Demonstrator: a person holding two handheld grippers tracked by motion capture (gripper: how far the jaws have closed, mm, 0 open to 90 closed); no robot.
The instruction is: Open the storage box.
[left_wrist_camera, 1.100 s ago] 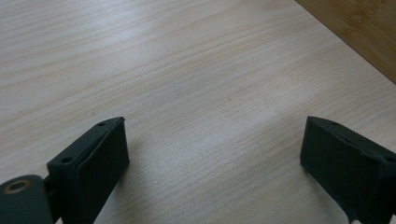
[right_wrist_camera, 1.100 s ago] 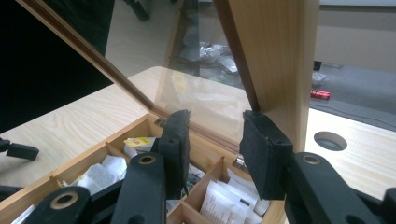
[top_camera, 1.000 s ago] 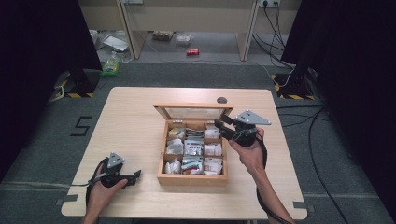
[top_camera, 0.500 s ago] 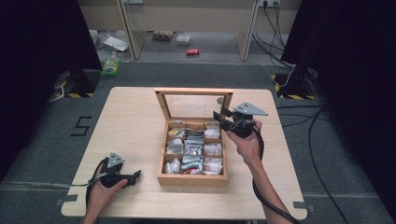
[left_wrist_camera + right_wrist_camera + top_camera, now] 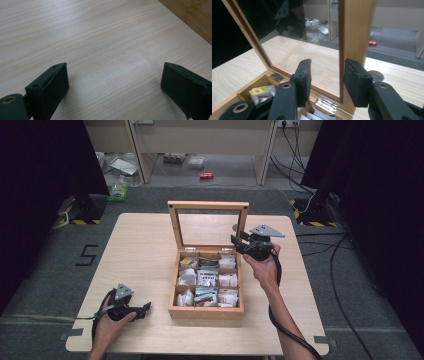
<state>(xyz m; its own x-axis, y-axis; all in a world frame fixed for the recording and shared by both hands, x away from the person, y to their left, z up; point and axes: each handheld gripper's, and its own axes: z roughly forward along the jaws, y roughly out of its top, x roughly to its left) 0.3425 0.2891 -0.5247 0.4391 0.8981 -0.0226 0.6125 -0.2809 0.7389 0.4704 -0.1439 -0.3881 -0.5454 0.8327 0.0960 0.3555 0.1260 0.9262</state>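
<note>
A wooden box (image 5: 206,310) of tea bags (image 5: 207,280) stands mid-table, its glass lid (image 5: 207,206) upright. My right gripper (image 5: 237,238) hovers at the lid's right side, pointing left. In the right gripper view its jaws (image 5: 327,75) stand apart just in front of the lid's wooden frame (image 5: 357,30) and glass pane (image 5: 307,50). The jaws have just been opening and the pads press on nothing. My left gripper (image 5: 146,308) rests low at the table's near left, open over bare wood (image 5: 113,75).
The light wooden table (image 5: 145,250) has a round cable hole (image 5: 374,74) behind the box. On the floor beyond lie a red can (image 5: 206,175) and a green bottle (image 5: 118,190). The right gripper's cable (image 5: 280,320) hangs along the forearm.
The lid has swung from half raised to upright. The right gripper followed it up and back, its jaws now wider. The left hand kept still.
</note>
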